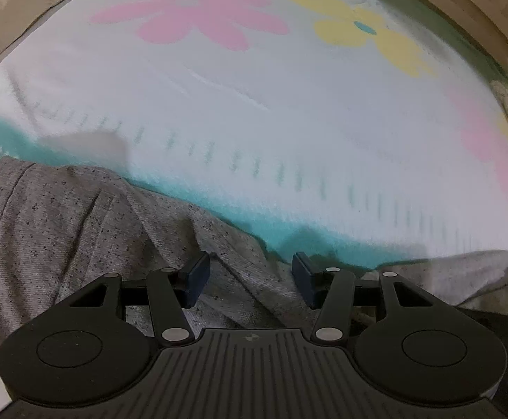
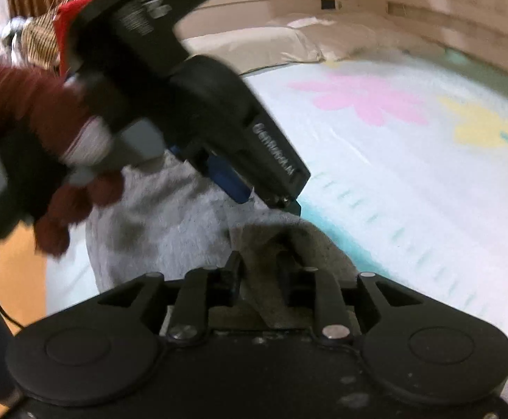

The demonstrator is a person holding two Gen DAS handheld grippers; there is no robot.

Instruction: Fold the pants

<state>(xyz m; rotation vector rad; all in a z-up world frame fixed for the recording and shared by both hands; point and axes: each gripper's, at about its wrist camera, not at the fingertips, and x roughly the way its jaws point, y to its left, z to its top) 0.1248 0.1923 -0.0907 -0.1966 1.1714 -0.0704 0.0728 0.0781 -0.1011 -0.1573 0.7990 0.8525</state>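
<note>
The grey speckled pants (image 1: 79, 216) lie bunched on a white bedspread with pink and yellow flowers (image 1: 254, 97). My left gripper (image 1: 250, 272) is open, its blue pads apart just above a ridge of the grey fabric. In the right wrist view my right gripper (image 2: 259, 272) has its jaws closed on a fold of the grey pants (image 2: 170, 223). The left gripper (image 2: 254, 192) also shows there, held by a hand in a dark red sleeve, its blue fingers right above the pants just ahead of my right gripper.
The bedspread has a teal band (image 1: 219, 199) near the pants. A beige pillow (image 2: 271, 45) lies at the head of the bed by a wooden wall (image 2: 446, 7). Orange floor (image 2: 13, 279) and a black cable show at the left.
</note>
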